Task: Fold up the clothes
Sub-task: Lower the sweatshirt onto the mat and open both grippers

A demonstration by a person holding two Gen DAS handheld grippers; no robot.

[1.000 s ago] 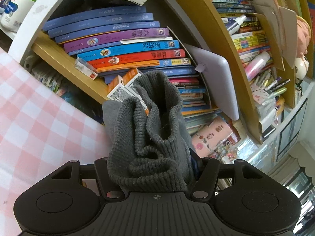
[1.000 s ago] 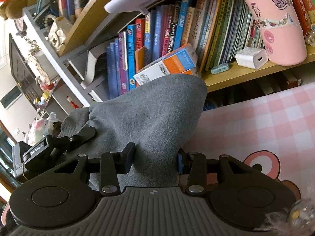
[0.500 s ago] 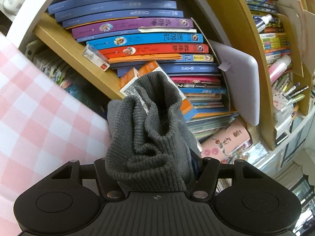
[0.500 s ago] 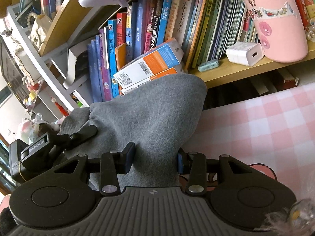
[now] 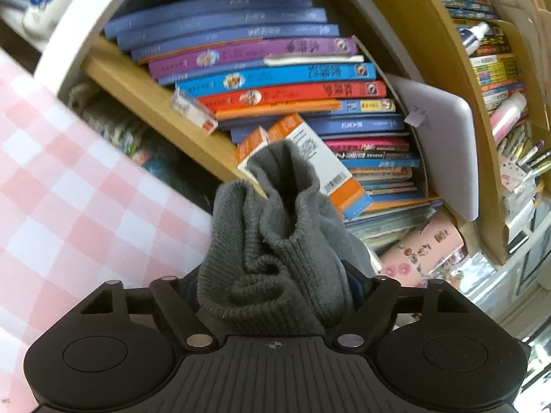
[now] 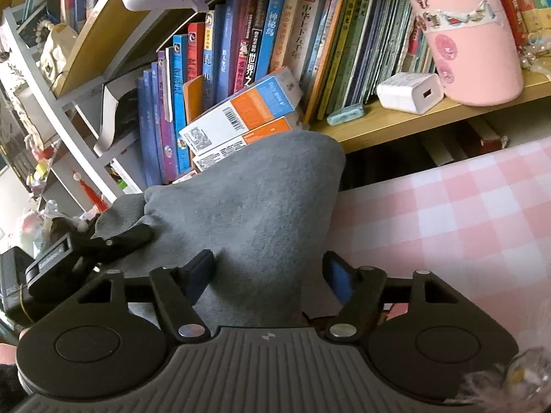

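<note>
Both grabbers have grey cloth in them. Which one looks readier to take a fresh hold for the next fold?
Probably the right hand-held gripper: its jaws are opening, with a gap beside the smooth grey garment. The left hand-held gripper, also opening, is stuffed with bunched ribbed cuff.

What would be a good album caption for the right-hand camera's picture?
Right tongs opening around a grey garment above a pink checked cloth, before a crowded bookshelf.

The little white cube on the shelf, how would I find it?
Look at the wooden shelf above the pink checked cloth. The white charger sits there, beside the tall pink bottle. It's the only white block, with one small slot in its face.
</note>
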